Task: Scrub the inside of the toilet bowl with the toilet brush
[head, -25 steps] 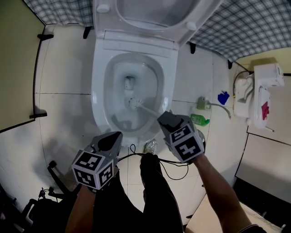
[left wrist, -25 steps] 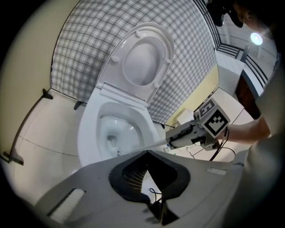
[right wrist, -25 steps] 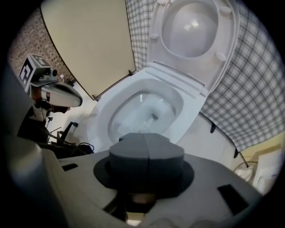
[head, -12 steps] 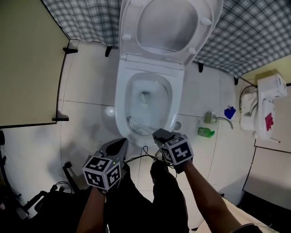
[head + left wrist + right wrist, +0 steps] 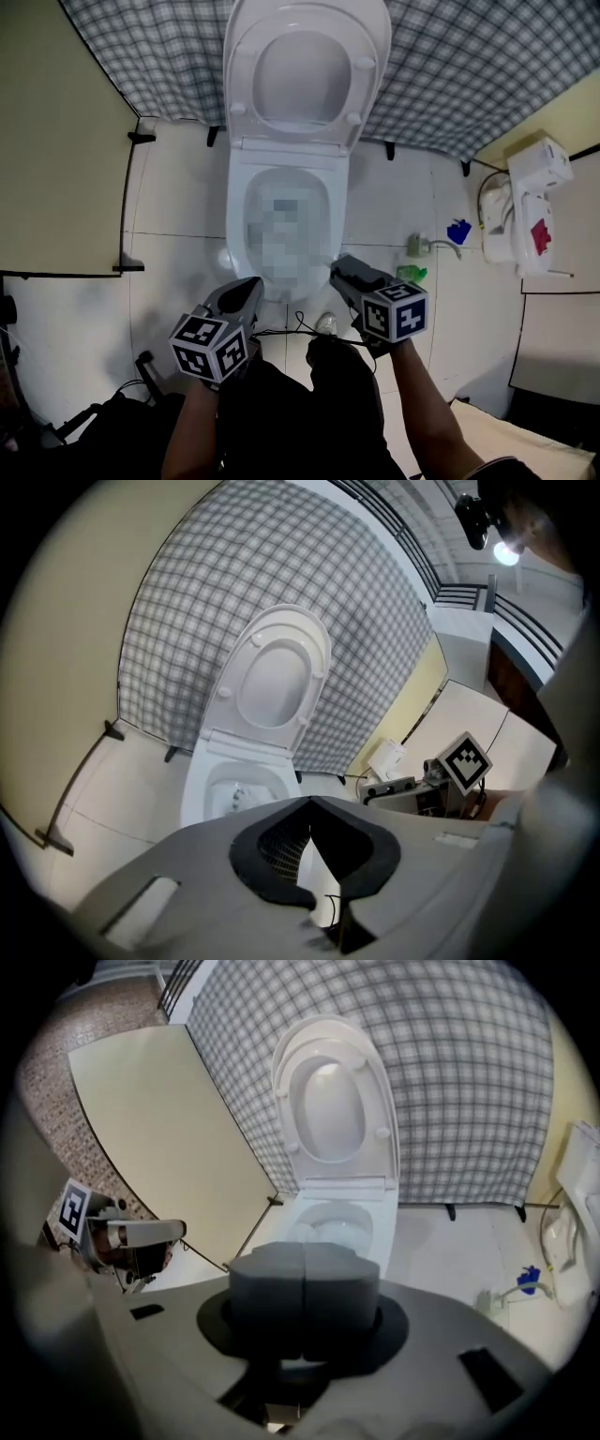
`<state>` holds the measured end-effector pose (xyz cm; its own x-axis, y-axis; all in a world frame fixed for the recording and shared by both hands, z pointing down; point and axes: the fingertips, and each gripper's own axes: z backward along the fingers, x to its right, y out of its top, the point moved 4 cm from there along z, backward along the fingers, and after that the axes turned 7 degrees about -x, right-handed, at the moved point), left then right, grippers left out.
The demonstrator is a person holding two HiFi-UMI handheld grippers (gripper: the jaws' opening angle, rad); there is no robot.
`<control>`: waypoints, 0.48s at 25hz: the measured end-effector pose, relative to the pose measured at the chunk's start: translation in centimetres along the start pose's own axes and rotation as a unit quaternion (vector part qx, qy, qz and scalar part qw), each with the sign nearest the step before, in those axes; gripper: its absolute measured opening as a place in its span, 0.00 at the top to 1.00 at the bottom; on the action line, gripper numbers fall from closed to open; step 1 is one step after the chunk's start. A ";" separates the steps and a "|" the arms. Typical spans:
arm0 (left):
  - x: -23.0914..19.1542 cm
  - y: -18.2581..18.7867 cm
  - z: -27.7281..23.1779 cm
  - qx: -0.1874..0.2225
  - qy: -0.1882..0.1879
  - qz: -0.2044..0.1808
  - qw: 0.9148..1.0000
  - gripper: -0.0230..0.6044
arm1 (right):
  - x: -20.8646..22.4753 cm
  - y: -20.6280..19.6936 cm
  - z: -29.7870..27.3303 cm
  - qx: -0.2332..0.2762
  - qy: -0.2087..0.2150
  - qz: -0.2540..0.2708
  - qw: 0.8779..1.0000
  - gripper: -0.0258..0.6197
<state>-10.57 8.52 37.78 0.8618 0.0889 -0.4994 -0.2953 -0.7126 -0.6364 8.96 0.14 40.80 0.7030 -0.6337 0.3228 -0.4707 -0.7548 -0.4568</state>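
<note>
Left tongs and right tongs hung closed, seemingly empty, before the toilet bowl; scrubbing first needed the toilet brush gripped firmly.

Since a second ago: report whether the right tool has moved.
Yes. The right tool overlapped the front-right rim of the toilet bowl; now it sits just outside, drawn back toward the person.

A checked cloth covers the back wall above a white tiled floor. A beige partition stands at the left. At the right, a green bottle lies near a small blue object, beside a white unit with a red mark.
</note>
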 end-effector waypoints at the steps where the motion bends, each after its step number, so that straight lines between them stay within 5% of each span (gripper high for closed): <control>1: 0.6 0.1 -0.2 0.000 -0.004 -0.006 1.000 0.95 | 0.3 0.2 1.1 0.017 -0.001 -0.005 1.000 0.71; 12: 8.9 0.8 -5.8 -0.053 -0.083 -0.091 0.991 0.95 | 5.4 -4.0 10.1 0.114 -0.101 -0.066 0.986 0.71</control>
<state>-0.72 4.69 36.24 0.8139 0.3309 -0.4775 -0.0874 -0.7429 -0.6637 20.02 1.48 35.95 0.8524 -0.4689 0.2312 -0.2521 -0.7561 -0.6040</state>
